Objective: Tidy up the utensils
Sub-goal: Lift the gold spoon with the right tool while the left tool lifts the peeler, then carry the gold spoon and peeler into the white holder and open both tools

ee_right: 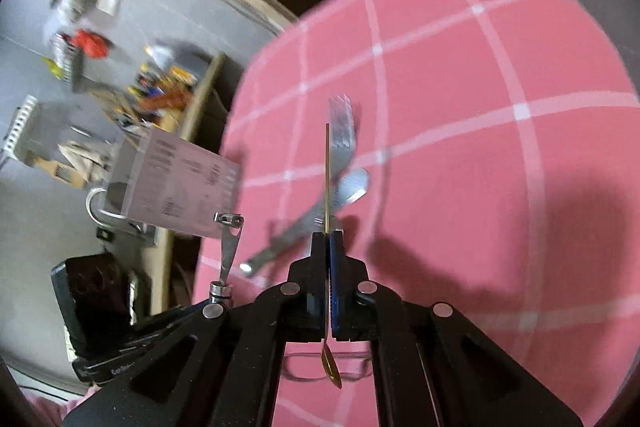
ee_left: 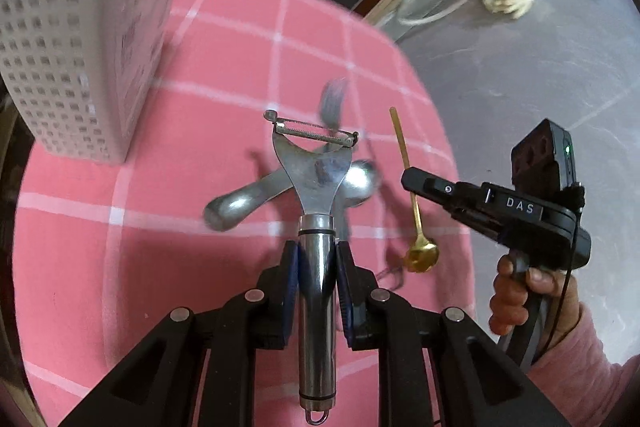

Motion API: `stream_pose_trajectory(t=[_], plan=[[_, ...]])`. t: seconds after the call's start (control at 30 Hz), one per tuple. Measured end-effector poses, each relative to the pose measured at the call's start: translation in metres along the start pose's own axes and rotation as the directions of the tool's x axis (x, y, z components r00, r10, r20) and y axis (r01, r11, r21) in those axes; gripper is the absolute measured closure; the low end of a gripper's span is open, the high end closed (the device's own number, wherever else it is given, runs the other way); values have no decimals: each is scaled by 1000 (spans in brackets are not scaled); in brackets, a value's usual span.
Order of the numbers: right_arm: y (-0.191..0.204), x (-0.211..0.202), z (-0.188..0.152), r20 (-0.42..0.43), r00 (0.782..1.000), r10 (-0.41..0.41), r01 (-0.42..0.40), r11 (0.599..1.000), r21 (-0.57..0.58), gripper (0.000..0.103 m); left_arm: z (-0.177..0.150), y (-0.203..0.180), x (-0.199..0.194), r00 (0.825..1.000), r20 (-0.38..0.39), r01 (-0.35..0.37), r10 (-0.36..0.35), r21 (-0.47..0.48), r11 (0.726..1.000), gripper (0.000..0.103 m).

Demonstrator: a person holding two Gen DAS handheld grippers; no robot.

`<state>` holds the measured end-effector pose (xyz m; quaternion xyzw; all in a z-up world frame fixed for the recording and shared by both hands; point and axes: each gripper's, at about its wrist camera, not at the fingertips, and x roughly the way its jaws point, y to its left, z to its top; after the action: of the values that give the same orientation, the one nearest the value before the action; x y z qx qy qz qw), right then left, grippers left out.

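Observation:
My left gripper is shut on the handle of a steel peeler, held above the pink checked table; the peeler also shows in the right wrist view. My right gripper is shut on a thin gold spoon, handle pointing forward, bowl behind the fingers. In the left wrist view the right gripper holds the gold spoon to the right of the peeler. A steel spoon and a steel fork lie crossed on the cloth under the peeler.
A white perforated utensil holder stands at the table's left, also in the right wrist view. The pink checked tablecloth covers the round table. Grey floor with clutter lies beyond the table edge.

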<state>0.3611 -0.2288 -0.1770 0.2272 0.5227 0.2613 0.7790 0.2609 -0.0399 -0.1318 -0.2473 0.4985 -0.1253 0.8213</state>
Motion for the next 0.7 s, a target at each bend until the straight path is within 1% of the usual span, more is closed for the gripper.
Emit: stream_pose_trajectory(t=[0.07,0.17,0.23,0.37,0.4,0.43,0.47,0.5,0.63,0.67,0.7], plan=[[15,-10,-3,59,998,25,-23,999,-32,101,1,-7,-14,998,55,10,-12,33,999,86],[37,-29,-2,152,986,64,-48,993,-106,101,9,-17,-32,990,137,23,-32,65,998,86],[54,-36,2,199,975,99,-72,987,-141,101,17,-21,-53,979,202,17,-35,94,995,86],[86,-52,15,278,948,157,-94,969,-229,101,34,-12,-96,952,302,0,-42,138,990,86],[99,-54,17,299,938,175,-96,961,-260,101,39,-11,-105,944,327,-7,-42,146,989,86],[107,-57,19,313,932,184,-95,955,-280,101,45,-9,-117,932,360,-15,-42,154,988,86],[117,-60,21,334,922,197,-91,947,-307,101,51,-10,-121,924,379,-20,-42,158,987,86],[126,-64,22,351,914,205,-86,941,-328,101,56,-8,-130,913,407,-26,-43,163,986,86],[168,-75,27,431,865,257,-72,913,-401,101,77,8,-163,862,506,-60,-34,169,984,86],[176,-76,29,446,853,270,-73,909,-411,101,81,10,-169,854,520,-68,-30,167,984,86],[186,-76,33,466,836,291,-78,902,-424,101,87,16,-174,842,539,-74,-26,164,984,86]])
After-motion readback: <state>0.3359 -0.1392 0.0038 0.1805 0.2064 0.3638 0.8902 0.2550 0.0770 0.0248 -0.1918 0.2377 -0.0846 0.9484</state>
